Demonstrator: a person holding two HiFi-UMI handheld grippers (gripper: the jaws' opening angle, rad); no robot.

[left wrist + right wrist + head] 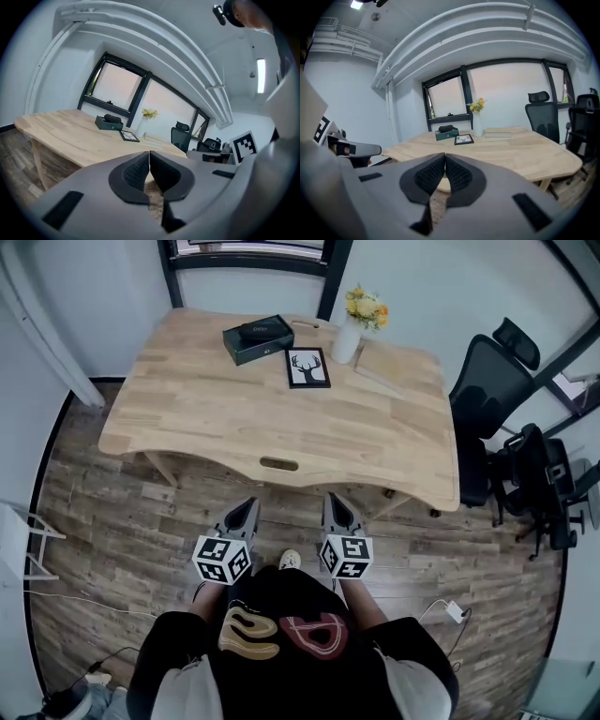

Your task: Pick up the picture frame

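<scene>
The picture frame (pixel 308 367), black with a white deer-head print, lies flat on the far middle of the wooden table (pixel 216 418). It also shows small in the left gripper view (pixel 129 136) and the right gripper view (pixel 464 139). My left gripper (pixel 248 506) and right gripper (pixel 333 501) hang side by side over the floor, just short of the table's near edge, both pointing at the table. Both are shut with nothing between the jaws. In their own views the left gripper (pixel 149 153) and right gripper (pixel 444 155) show tips touching.
A dark green box (pixel 258 339) lies left of the frame. A white vase with yellow flowers (pixel 351 332) stands to its right, a flat book (pixel 396 365) beyond. Black office chairs (pixel 497 409) stand at the table's right. A white rack (pixel 23 540) is at the left.
</scene>
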